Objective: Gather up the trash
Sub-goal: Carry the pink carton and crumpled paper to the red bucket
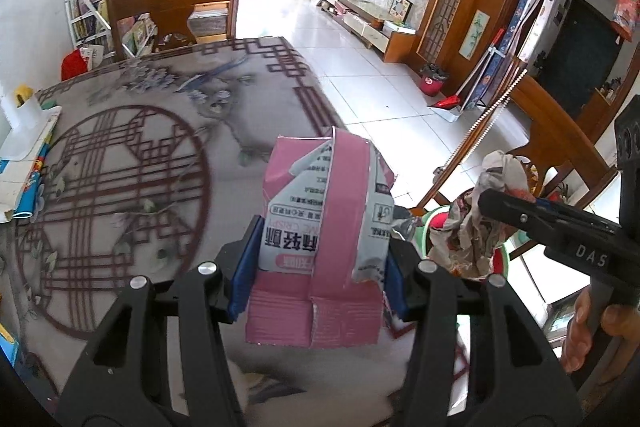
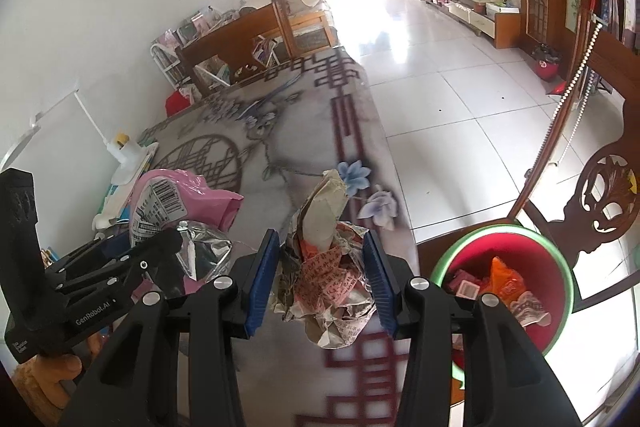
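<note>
My left gripper (image 1: 318,267) is shut on a pink and grey snack box (image 1: 320,227), torn open, held above the patterned table (image 1: 140,147). That same pink box (image 2: 168,203) shows at the left of the right wrist view, in the left gripper (image 2: 160,247). My right gripper (image 2: 322,283) is shut on a wad of crumpled paper wrappers (image 2: 324,275), also visible as the wad (image 1: 488,211) in the right gripper (image 1: 520,211) at the right of the left wrist view. A red bin with a green rim (image 2: 560,267) holding wrappers stands right of the table edge.
A wooden chair (image 2: 608,203) stands behind the bin. A white stand with a yellow piece (image 1: 24,107) and colourful papers (image 1: 36,179) lie at the table's left edge. A wooden bench (image 1: 172,11) lies beyond the table. White tiled floor (image 1: 380,75) opens to the right.
</note>
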`<state>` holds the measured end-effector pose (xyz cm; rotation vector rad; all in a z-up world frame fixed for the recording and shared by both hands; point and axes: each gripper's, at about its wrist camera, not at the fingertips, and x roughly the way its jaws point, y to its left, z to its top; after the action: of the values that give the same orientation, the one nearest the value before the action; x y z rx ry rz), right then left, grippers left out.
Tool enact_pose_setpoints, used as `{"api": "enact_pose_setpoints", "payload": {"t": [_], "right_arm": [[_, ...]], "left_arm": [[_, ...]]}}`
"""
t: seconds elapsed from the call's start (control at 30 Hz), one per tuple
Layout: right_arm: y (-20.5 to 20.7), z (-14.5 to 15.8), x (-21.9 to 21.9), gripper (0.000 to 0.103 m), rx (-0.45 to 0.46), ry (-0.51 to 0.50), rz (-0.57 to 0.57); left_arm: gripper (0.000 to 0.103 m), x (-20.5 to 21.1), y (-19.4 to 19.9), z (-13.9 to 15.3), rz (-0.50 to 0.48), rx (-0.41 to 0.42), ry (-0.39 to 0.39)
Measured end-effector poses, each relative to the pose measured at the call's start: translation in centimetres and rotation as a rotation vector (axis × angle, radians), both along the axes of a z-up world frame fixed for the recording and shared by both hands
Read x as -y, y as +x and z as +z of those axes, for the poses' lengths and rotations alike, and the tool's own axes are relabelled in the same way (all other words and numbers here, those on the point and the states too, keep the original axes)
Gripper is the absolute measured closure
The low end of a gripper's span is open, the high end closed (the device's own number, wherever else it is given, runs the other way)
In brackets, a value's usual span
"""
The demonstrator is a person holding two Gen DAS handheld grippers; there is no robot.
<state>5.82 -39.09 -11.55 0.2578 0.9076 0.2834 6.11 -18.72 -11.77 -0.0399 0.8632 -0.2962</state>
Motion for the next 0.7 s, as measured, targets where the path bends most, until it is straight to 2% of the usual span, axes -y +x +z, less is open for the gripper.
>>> {"api": "enact_pose_setpoints", "payload": {"t": [0.37, 0.7], "right_arm": [[-0.7, -0.5, 5.1, 0.06, -0.013, 0.022, -0.065], [-1.3, -0.8, 9.0, 0.06, -0.019, 0.037, -0.13]], "left_arm": [[0.052, 5.9, -0.1, -0.4, -0.075, -0.021, 0.015], [0.052, 9.3, 0.2, -0.9, -0.126, -0.043, 0.023]]}}
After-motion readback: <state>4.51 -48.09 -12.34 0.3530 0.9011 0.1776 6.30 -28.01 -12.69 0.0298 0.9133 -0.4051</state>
